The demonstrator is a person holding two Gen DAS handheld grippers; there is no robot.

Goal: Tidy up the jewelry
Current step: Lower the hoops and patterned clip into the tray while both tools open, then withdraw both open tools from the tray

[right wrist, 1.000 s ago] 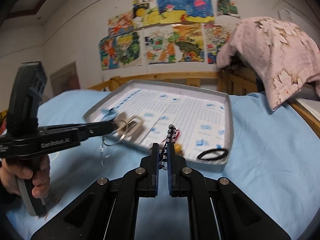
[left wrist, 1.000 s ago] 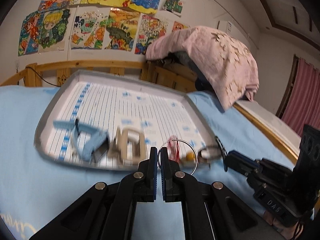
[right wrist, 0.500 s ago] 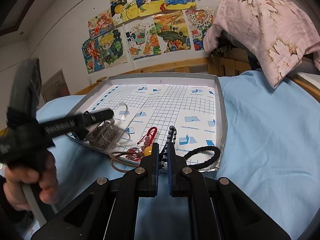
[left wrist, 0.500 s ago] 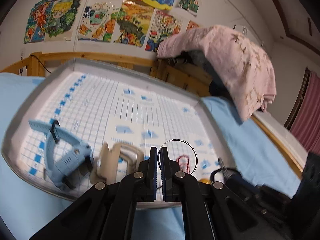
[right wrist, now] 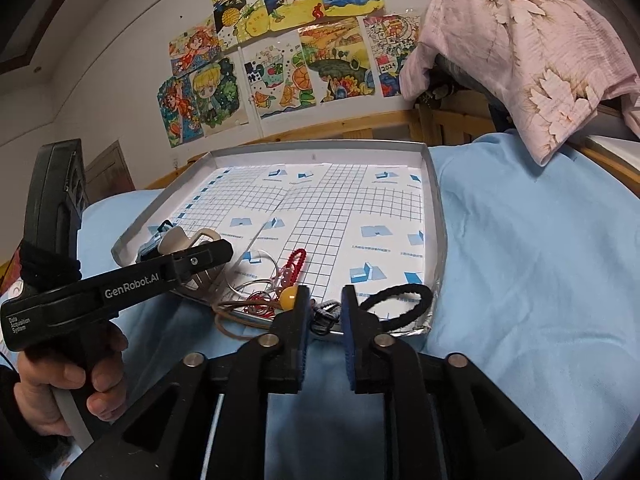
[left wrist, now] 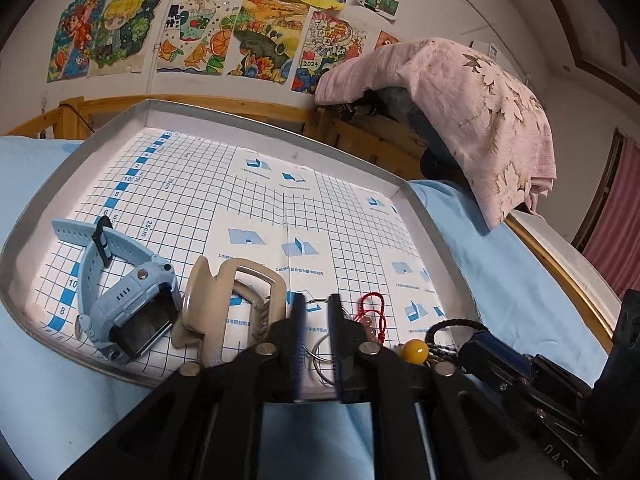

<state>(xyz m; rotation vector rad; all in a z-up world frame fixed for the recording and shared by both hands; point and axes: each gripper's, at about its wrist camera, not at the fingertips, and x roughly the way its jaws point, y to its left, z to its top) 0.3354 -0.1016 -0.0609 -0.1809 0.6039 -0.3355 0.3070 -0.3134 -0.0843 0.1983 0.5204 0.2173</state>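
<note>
A grid-lined tray (left wrist: 276, 118) lies on the blue bed cover. In it are a light blue watch (left wrist: 128, 304), a beige hair claw (left wrist: 224, 300), a red cord with beads (left wrist: 374, 316) and a yellow bead (left wrist: 414, 349). My left gripper (left wrist: 318, 344) is open, with a silver wire ring (left wrist: 320, 356) lying between its fingers at the tray's near edge. My right gripper (right wrist: 325, 312) is open over a small dark beaded piece (right wrist: 324, 314) on the tray's near rim (right wrist: 438, 216). A black hair tie (right wrist: 400, 304) lies just right of it.
A pink floral cloth (left wrist: 460, 120) drapes a wooden frame behind the tray. Children's drawings (left wrist: 200, 28) cover the wall. A brown elastic band (right wrist: 236, 320) hangs over the tray's near edge. Blue bed cover (right wrist: 540, 280) spreads to the right.
Both grippers moved down to the tray's near edge and opened. The left let go of the silver ring, the right let go of the dark beaded piece.
</note>
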